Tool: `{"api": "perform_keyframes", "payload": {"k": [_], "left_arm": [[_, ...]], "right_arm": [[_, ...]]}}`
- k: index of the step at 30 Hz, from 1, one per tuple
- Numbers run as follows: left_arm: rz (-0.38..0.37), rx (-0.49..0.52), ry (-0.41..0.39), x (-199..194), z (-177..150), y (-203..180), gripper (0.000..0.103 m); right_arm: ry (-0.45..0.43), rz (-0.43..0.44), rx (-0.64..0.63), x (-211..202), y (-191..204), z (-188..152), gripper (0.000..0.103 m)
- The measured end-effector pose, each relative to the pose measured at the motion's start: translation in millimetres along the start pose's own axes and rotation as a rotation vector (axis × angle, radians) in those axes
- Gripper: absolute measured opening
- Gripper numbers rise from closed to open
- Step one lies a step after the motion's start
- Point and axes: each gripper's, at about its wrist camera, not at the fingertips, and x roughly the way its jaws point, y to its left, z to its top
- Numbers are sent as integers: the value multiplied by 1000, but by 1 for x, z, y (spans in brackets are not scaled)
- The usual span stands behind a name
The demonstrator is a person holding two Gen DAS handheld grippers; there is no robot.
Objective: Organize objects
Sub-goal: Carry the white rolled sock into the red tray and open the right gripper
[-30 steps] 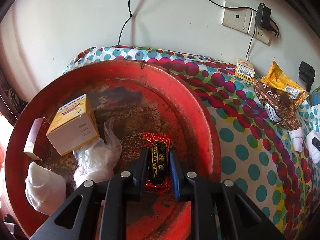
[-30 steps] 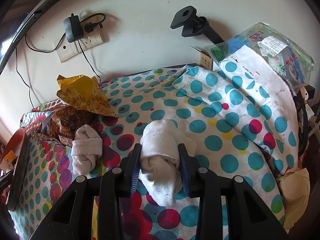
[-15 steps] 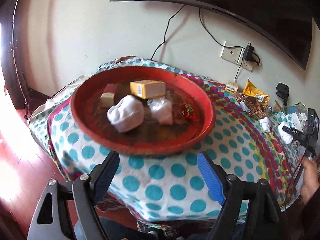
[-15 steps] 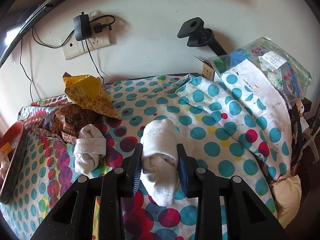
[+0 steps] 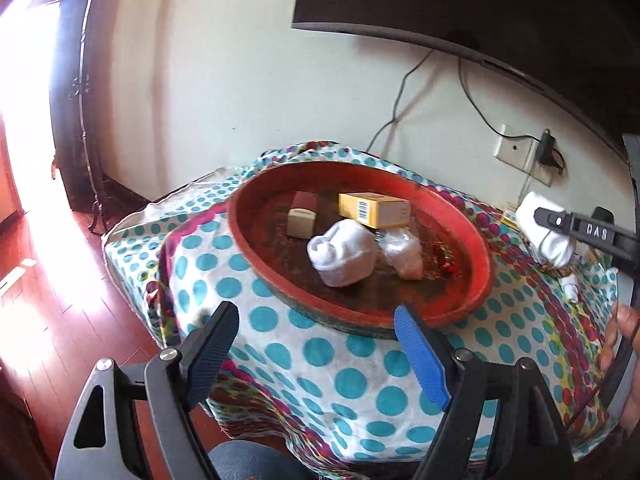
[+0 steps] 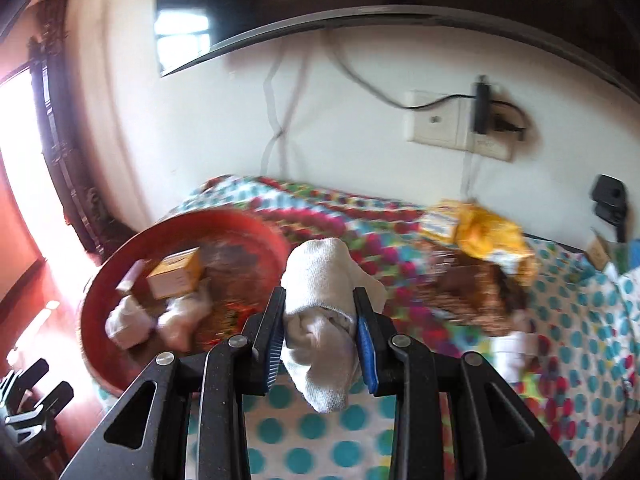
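Sock point(image 6: 320, 312) now near tray point(image 6: 256, 224)

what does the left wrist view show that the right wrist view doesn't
Only the left wrist view shows the open left gripper, with nothing between its jaws, and the wooden floor. Only the right wrist view shows the yellow snack bag. Both share the red tray, its yellow box, and the rolled white sock clamped in the right gripper.

The tray point(image 5: 476, 248) sat at the table's point(image 5: 352, 380) left end, holding a box point(image 5: 376, 210), a rolled sock point(image 5: 344, 254) and a wrapper point(image 5: 402, 250).
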Motion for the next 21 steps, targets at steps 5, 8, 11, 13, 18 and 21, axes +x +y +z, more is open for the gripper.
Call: {"api": "perform_keyframes", "payload": {"k": [5,8,11,13,18,21], "left_arm": [[62,-88,6,6,5,27,82],[73,-91,-6,4,6,31,82],[74,-88,-3,6,6,31,82],[76,-90,0,6,6,30,82],[77,-90,9,9,5,30,82],[76,-80,2,9,5,27,82]], "right_arm": [[68,147,-155,31,84,-24,30],[102,177,-199,45,107,-28,30],[125,188,-194,57,114,-29,30],[138,190,-194,63,112,-31,30],[186,179,-189,82,111,-38,30],[162,199,-162,71,106,-36,37]]}}
